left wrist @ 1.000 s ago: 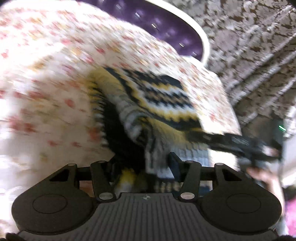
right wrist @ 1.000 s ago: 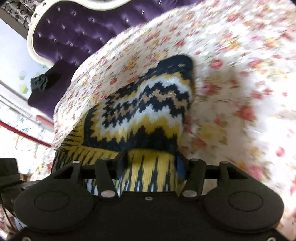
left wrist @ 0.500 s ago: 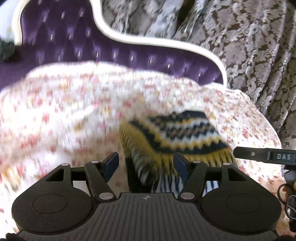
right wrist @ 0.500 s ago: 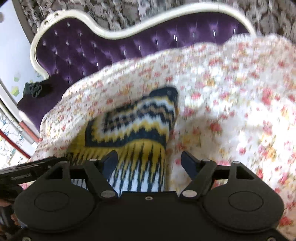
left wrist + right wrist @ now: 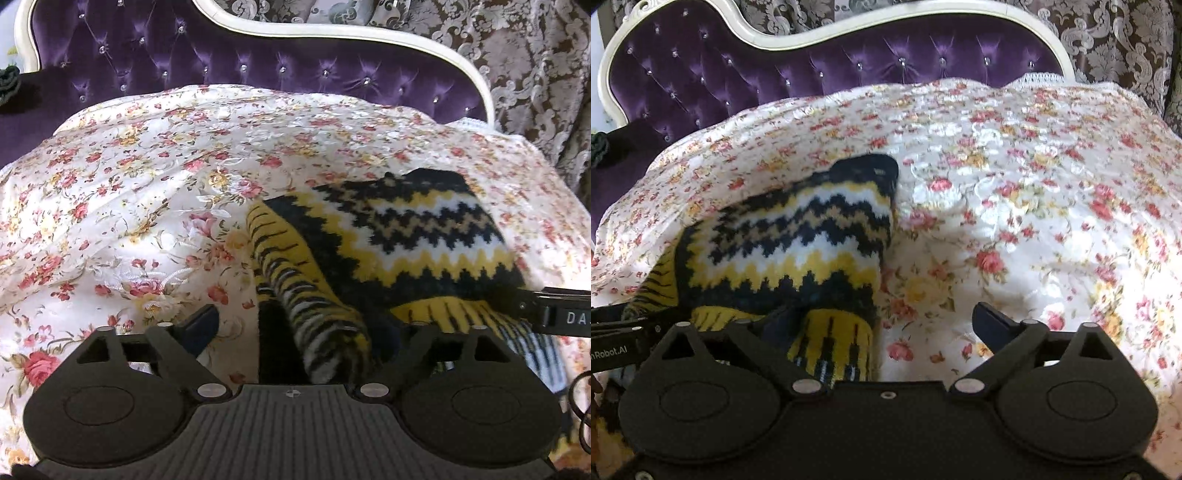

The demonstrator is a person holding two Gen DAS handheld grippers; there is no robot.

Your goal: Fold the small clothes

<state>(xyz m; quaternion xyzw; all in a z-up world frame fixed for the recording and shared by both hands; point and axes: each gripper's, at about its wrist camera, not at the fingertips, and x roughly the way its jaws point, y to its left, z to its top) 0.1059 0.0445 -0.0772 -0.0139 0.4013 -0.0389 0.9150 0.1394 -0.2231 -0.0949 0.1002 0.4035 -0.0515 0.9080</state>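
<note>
A small knitted sweater (image 5: pixel 413 240) in black, yellow and white zigzag lies folded on the floral bedspread (image 5: pixel 147 177). Its striped sleeve (image 5: pixel 325 317) lies between the jaws of my left gripper (image 5: pixel 299 325), which is open and grips nothing. In the right wrist view the sweater (image 5: pixel 798 243) lies at the left, its striped hem against the left finger (image 5: pixel 783 321). My right gripper (image 5: pixel 886 325) is open and holds nothing. The right gripper's body (image 5: pixel 561 314) shows at the right edge of the left wrist view.
A purple tufted sofa back (image 5: pixel 221 66) with a white frame (image 5: pixel 849 33) stands behind the bedspread (image 5: pixel 1034 192). Patterned curtains (image 5: pixel 535 55) hang at the far right. A dark knitted item (image 5: pixel 598 151) lies on the sofa arm at the left.
Both grippers have opened and let go of the sweater, which now lies folded on the bedspread. Both have drawn back and levelled out toward the sofa back.
</note>
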